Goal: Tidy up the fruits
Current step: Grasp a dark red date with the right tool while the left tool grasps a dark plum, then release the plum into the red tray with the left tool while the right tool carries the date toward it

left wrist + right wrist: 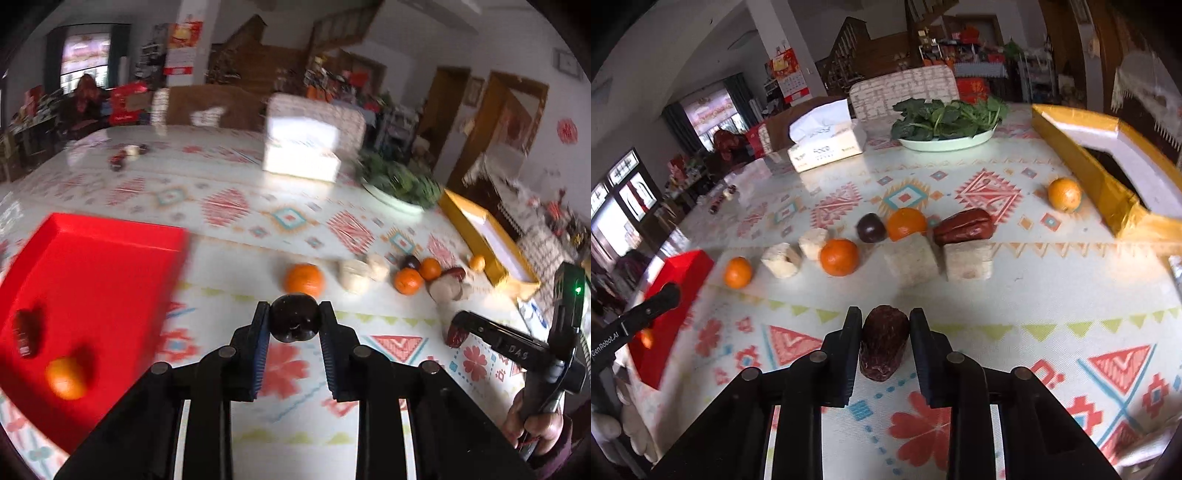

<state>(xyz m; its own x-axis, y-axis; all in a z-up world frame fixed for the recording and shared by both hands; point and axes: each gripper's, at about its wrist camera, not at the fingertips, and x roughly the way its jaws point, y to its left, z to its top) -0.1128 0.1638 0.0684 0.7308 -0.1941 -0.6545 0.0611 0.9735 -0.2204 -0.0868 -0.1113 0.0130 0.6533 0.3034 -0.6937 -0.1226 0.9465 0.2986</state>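
My left gripper (294, 320) is shut on a dark round plum (294, 322), held above the table right of the red tray (122, 236). The tray holds an orange (65, 377) and a red date (26, 334). My right gripper (885, 332) is shut on a dark red date (884, 341) above the tablecloth; it also shows in the left wrist view (458, 334). Ahead of it lie several oranges (839, 257), a dark plum (871, 228), a large red date (963, 226) and pale chunks (911, 258).
A yellow box (1108, 184) stands at the right with one orange (1064, 194) beside it. A plate of greens (947, 140) and a tissue box (827, 147) stand at the back. The red tray's corner (679, 273) shows at the left.
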